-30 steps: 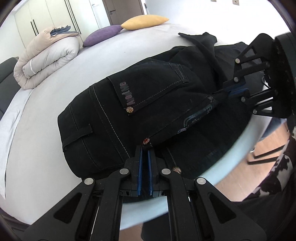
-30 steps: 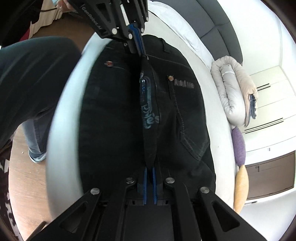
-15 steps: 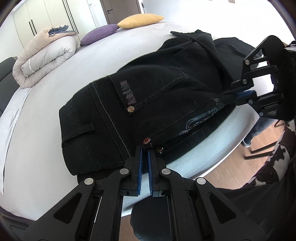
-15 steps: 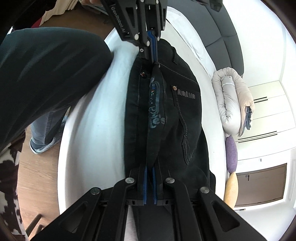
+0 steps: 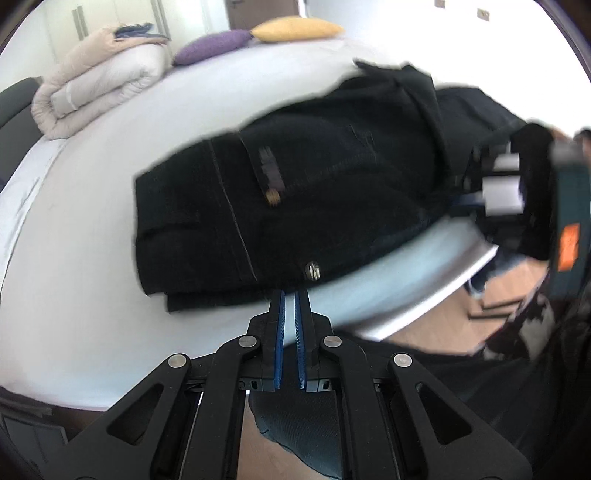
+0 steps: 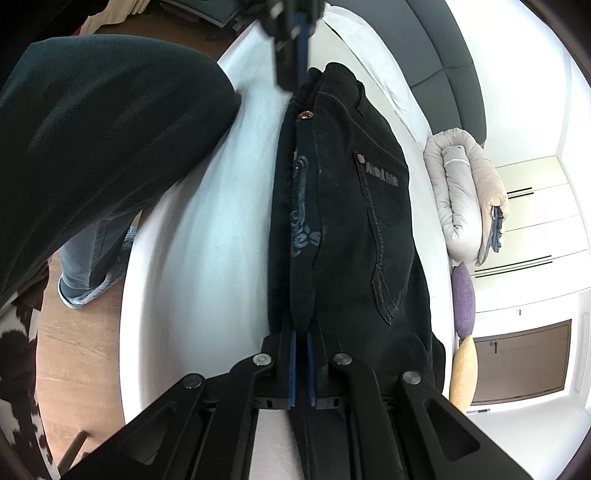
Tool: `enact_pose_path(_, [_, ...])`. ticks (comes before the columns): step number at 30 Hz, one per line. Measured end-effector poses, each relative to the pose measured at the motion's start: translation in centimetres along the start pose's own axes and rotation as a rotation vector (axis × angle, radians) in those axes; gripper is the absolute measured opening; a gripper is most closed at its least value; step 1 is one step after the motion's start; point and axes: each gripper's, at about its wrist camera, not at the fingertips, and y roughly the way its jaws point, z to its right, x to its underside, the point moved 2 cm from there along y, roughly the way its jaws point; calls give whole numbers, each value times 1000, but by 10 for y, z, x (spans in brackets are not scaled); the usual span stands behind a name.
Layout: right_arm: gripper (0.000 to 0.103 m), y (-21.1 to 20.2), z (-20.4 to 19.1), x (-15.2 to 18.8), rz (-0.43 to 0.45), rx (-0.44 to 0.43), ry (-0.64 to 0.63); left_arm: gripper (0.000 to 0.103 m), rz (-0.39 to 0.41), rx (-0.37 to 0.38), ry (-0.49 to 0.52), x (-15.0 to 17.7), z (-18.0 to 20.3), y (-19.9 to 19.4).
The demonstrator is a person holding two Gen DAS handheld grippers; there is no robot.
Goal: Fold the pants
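Pants [image 6: 354, 206] lie folded on bed [image 6: 207, 236] (tidying left); right gripper [image 6: 301, 338] pinches the edge, left gripper [image 5: 290, 299] closed, empty.

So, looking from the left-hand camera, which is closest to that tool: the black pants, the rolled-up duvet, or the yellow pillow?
1. Black pants: just past the left tool's tips, on the bed's near edge.
2. Rolled duvet: upper left, across the bed.
3. Yellow pillow: top centre, at the far edge.
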Motion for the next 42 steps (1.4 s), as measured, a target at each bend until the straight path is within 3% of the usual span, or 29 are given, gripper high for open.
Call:
enact_pose_path(3, [9, 0, -2, -1, -7, 24, 7, 5, 86, 17, -45, -29, 1, -10])
enact_pose_path(6, [9, -1, 0, 0, 5, 25, 42, 5, 129, 16, -88, -66, 10, 5])
enact_pose_path(11, [8, -3, 3, 4, 10, 11, 80, 5, 55, 24, -131, -99, 28, 53])
enact_pose_path(18, [8, -5, 0, 4, 1, 28, 77, 5, -27, -2, -109, -82, 33, 87])
enact_pose_path(21, [8, -7, -1, 4, -1, 31, 75, 5, -25, 22, -149, -76, 28, 86])
enact_pose_path(26, [8, -9, -1, 6, 2, 31, 72, 5, -15, 0, -127, -75, 37, 83])
enact_pose_path(30, [8, -9, -4, 7, 4, 42, 61, 5, 13, 25, -137, -79, 46, 82])
enact_pose_path(36, [8, -7, -3, 9, 27, 63, 87, 5, 7, 37, -154, -82, 54, 108])
enact_pose_path(37, [11, -8, -1, 10, 33, 66, 114, 5, 9, 49, -170, -83, 53, 111])
enact_pose_path(39, [37, -16, 17, 16, 53, 37, 259, 5, 12, 64, -189, -83, 51, 115])
enact_pose_path(40, [75, -23, 30, 21, 78, 3, 351, 5, 15, 63, -188, -82, 51, 116])
enact_pose_path(41, [101, -32, 49, 30, 124, -45, 470, 5, 19, 61, -189, -80, 51, 116])
enact_pose_path(42, [103, -39, 65, 39, 161, -59, 560, 5, 23, 60, -194, -78, 50, 117])
